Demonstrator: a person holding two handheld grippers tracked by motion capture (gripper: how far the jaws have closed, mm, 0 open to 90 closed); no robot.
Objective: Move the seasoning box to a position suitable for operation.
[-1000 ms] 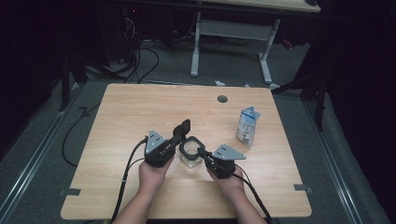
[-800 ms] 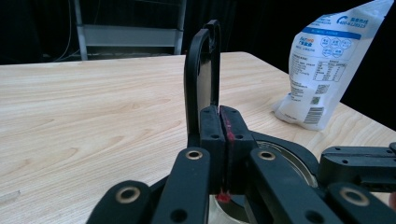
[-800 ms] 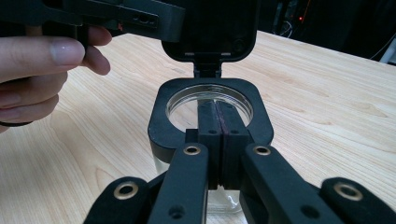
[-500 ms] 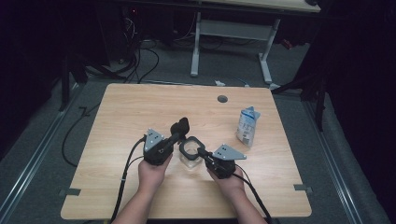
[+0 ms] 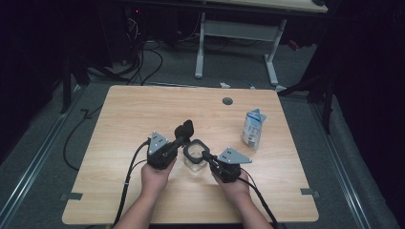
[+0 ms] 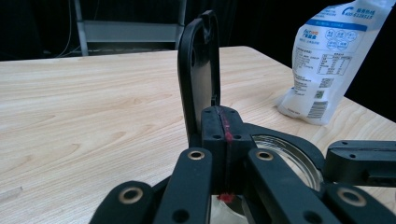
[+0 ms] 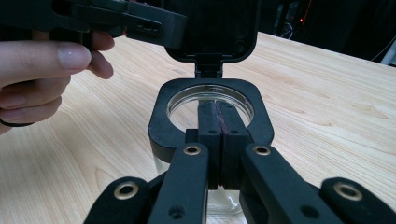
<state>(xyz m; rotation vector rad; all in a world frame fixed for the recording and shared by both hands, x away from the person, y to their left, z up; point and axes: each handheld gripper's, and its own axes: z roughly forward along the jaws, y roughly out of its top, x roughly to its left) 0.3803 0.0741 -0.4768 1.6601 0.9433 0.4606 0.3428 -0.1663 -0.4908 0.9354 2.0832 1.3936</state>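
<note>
A clear glass jar (image 5: 195, 161) with a black collar (image 7: 161, 126) around its mouth stood near the front of the wooden counter (image 5: 129, 114), between the person's two hands. Its black hinged lid (image 5: 185, 129) was flipped up and stood roughly upright on the far side of the opening.

The left tongs (image 5: 179, 141), held in the left hand (image 5: 155, 175), reached in from the jar's left. In the left gripper view the two jaws met flush along a red seam, closed together, with the upright lid (image 6: 198, 70) rising just beyond their tips (whether a thin edge of the hinge was pinched between them could not be told). Their jaws had just finished closing.

The right tongs (image 5: 206, 155), held in the right hand (image 5: 235, 187), came in from the jar's right. In the right gripper view their jaws were likewise pressed together, tips lying over the near rim of the collar and the open mouth of the jar (image 7: 210, 100); a grip on the rim could not be made out. The left hand's fingers (image 7: 44, 58) showed at the upper left of that view.

A white and blue pouch (image 5: 252, 129) stood well apart, toward the counter's right edge, upright and slightly crumpled. A small round grommet hole (image 5: 227, 101) sat near the far edge.
</note>
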